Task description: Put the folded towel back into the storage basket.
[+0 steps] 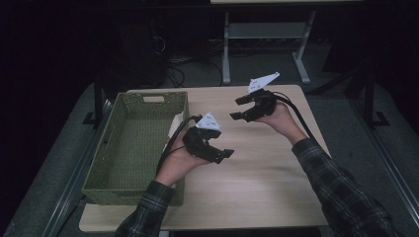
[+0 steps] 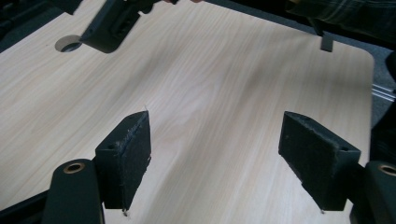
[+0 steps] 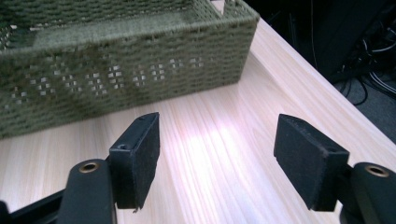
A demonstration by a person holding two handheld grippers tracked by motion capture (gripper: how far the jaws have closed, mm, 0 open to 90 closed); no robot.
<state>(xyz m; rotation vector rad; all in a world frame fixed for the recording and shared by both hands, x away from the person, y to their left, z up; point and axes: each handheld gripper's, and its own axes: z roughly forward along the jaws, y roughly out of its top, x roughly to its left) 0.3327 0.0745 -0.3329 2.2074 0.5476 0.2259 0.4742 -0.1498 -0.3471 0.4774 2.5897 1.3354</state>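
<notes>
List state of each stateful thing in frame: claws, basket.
Left claw: open, nothing between the jaws, above bare table.
Right claw: open, holding nothing, pointed toward the basket.
Green woven basket: upright at the table's left edge, open-topped; something pale sits at its right wall, contents otherwise unclear.

Both tools (image 1: 225,153) (image 1: 236,107) gape (empty, facing).

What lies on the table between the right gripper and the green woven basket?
Nothing: in the right gripper view, bare light wooden tabletop runs from the open right gripper to the green woven basket wall.
</notes>
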